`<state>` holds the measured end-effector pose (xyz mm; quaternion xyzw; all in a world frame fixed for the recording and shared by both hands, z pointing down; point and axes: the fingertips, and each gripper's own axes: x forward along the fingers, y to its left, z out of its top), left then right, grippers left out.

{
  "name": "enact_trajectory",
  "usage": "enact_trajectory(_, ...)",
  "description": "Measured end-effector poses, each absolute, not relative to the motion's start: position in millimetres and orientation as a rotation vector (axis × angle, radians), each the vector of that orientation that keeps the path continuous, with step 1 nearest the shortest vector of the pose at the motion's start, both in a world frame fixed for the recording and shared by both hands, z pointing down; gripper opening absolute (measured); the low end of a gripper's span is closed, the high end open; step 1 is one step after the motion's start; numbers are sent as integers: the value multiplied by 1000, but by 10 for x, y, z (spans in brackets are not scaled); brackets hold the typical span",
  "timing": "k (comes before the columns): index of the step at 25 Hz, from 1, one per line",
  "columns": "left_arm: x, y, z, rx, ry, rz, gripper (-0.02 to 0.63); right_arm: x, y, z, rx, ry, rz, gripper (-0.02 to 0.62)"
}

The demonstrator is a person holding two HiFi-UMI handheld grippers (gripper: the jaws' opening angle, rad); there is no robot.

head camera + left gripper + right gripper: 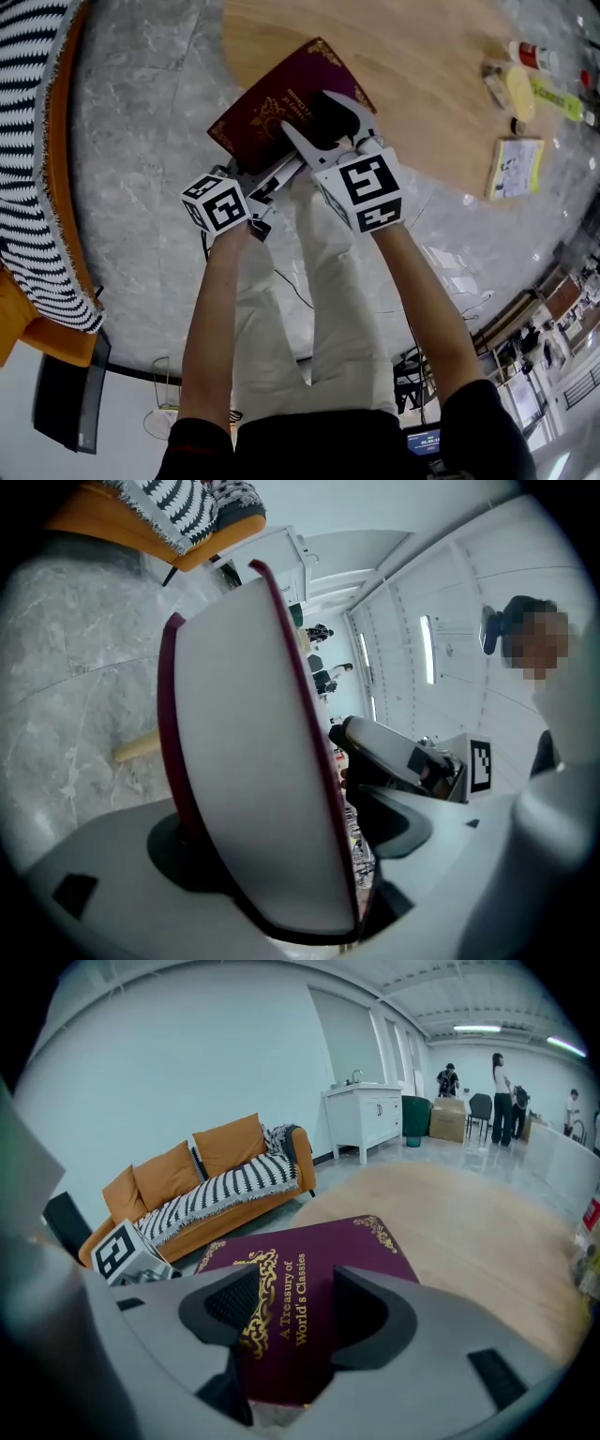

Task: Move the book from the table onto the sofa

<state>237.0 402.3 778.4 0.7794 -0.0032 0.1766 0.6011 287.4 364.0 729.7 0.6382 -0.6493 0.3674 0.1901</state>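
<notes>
A maroon book (272,108) with gold lettering lies at the near edge of the round wooden table (422,75), one corner jutting out over the floor. My left gripper (272,178) is shut on that near corner; in the left gripper view the white page edge (253,761) fills the gap between its jaws. My right gripper (314,117) hovers open just above the cover, and in the right gripper view its pads straddle the title (298,1307) without clasping anything. The orange sofa (216,1185) with a striped blanket (37,141) stands at the left.
Bottles and small items (530,80) and a yellow-green booklet (516,167) sit on the table's right side. A white cabinet (366,1115) and several people (497,1082) stand far back. Marble floor (141,187) lies between table and sofa.
</notes>
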Motion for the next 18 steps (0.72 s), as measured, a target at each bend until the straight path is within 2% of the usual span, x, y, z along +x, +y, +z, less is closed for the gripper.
enact_trajectory(2,2311,4031,7777,1784,12,416,408,2851,3643,7267,1803,-1852,1092,221)
enact_trajectory(5,2225,4041,7723,1753,52,423,405,2836,3652,7148,1855,-1879,1119,185)
enact_trajectory(6,2214,4037,7706,1748,56,421,392,2846,3665,7115,1874,-1881,1123,171)
enact_trajectory(8,2195,4018,7672,1743,53,407,318,2846,3700,7081,1891,-1882,1136,152)
enact_trajectory(18,2213,3909,7391,1794,53,397,259,2753,3730,6934,1889,-1896,1156,114)
